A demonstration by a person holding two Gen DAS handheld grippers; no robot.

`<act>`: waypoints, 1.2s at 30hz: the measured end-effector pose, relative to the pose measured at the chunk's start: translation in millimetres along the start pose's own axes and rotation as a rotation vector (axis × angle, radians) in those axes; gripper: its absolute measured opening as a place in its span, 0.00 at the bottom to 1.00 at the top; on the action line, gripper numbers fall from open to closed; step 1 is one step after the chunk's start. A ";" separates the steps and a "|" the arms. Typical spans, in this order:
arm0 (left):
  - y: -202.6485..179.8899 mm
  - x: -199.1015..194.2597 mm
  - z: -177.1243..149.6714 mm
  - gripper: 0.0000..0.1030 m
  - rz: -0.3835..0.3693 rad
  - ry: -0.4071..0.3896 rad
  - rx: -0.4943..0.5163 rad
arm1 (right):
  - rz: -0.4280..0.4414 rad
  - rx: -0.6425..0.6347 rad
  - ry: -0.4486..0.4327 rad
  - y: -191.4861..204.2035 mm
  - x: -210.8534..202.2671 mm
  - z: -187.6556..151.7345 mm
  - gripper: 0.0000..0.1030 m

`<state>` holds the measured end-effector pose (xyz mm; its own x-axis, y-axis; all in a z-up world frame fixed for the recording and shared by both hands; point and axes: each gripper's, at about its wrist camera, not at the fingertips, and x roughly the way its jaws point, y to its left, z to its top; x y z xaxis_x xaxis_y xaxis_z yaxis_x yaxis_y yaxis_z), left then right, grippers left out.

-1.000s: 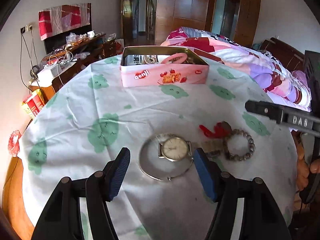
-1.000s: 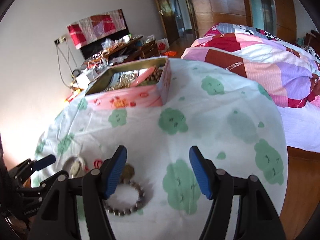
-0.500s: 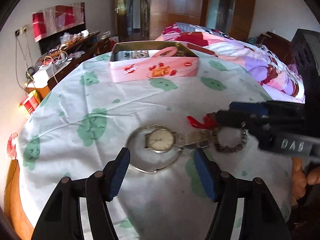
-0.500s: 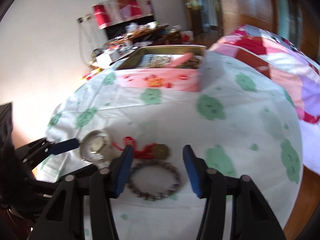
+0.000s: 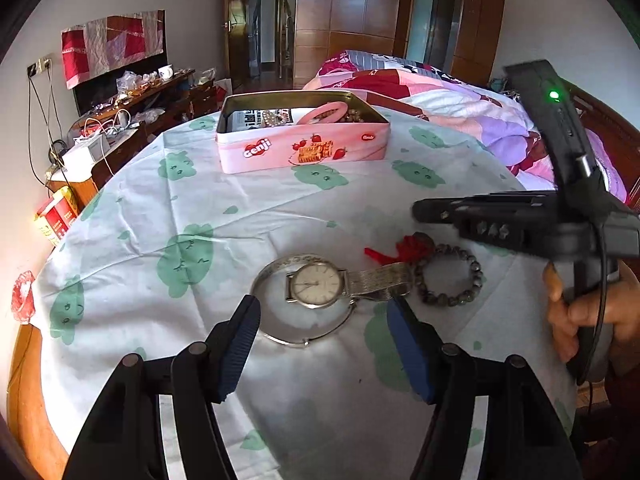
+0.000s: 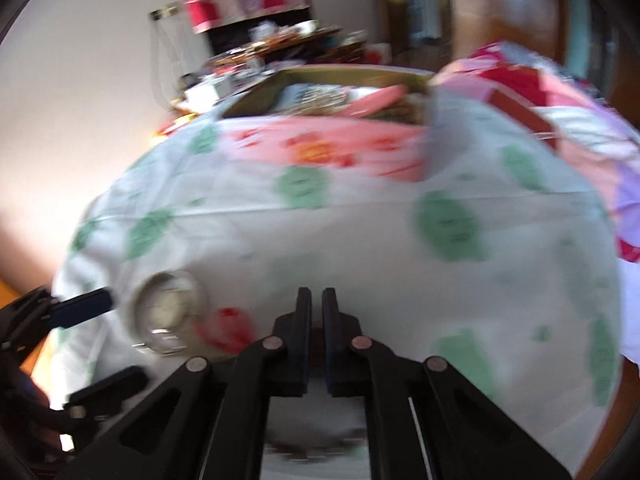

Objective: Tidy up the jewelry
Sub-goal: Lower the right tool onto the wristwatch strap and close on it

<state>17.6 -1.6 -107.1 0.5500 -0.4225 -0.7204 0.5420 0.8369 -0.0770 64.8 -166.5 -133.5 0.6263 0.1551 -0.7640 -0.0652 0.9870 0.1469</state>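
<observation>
Jewelry is lying in two places, so by my reading the job is sitting partway through. A pink bangle (image 5: 326, 112) and some beaded pieces are already resting inside the open pink tin (image 5: 304, 151) at the far side of the surface (image 5: 248, 232). Four pieces are waiting loose on the near side: a wristwatch (image 5: 317, 289) lying over a thin silver bangle (image 5: 276, 332), a red tassel charm (image 5: 402, 249) just beyond the watch's mesh strap, and a dark bead bracelet (image 5: 448, 276) touching the strap's end.

The left tool (image 5: 322, 354) is hovering low with its blue pads spread wide on either side of the watch, gripping nothing. The right tool (image 6: 316, 312) is showing its fingers pressed almost together above the tassel and bracelet; its own view is blurring badly, and I cannot tell whether anything is pinched between them.

Around the surface, a bed with a patchwork quilt (image 5: 460, 112) is standing along the right, and a cluttered side cabinet (image 5: 132, 116) to the left. The overlap of watch, bangle and strap is looking like the main nuisance, since lifting one piece is likely to drag its neighbours.
</observation>
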 end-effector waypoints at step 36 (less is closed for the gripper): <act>24.6 -11.0 33.4 0.00 -0.050 -0.071 -0.093 | 0.158 0.115 -0.046 -31.6 -39.9 -18.1 0.31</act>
<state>46.1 12.1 -78.0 0.5697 -0.4850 -0.6635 0.5102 0.8416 -0.1772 27.8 -203.2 -119.0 0.6500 0.3025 -0.6971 -0.0777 0.9390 0.3351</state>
